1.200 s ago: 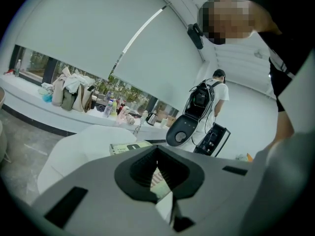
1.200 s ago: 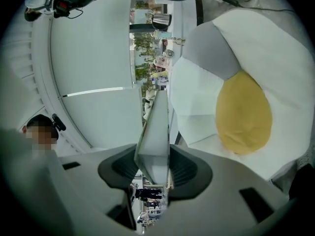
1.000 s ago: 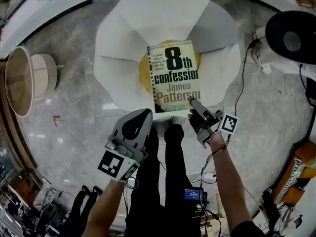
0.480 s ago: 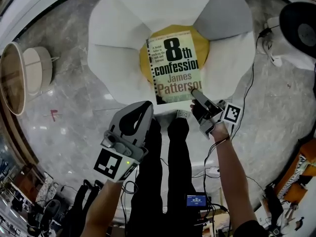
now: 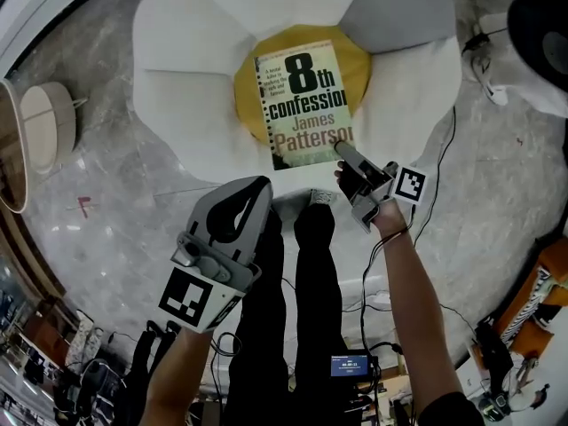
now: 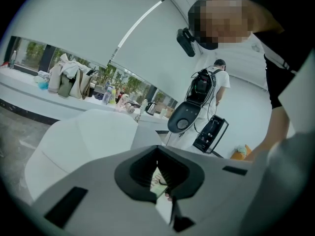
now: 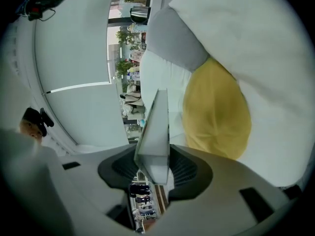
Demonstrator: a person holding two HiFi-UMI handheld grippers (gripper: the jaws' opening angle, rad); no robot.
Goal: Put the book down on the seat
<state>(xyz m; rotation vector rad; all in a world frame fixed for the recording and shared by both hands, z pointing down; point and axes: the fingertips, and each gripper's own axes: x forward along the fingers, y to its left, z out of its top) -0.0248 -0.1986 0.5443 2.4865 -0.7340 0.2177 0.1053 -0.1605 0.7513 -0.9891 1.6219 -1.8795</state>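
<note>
R tongs (image 5: 343,152) clamped on book (image 5: 302,105) at its 5 o'clock corner, cover up, spiral edge toward 9. Book sits approx 12 o'clock in head view, over yellow cushion (image 5: 244,96) in middle of white petal-shaped seat (image 5: 177,105). Right gripper view shows book edge-on w/ a gap to the cushion, so not resting on it. L tongs (image 5: 259,187) at 7 o'clock, tips together, nothing in them, apart from book. Person's legs (image 5: 293,309) at 6, grey marble floor (image 5: 115,211) round the seat.
</note>
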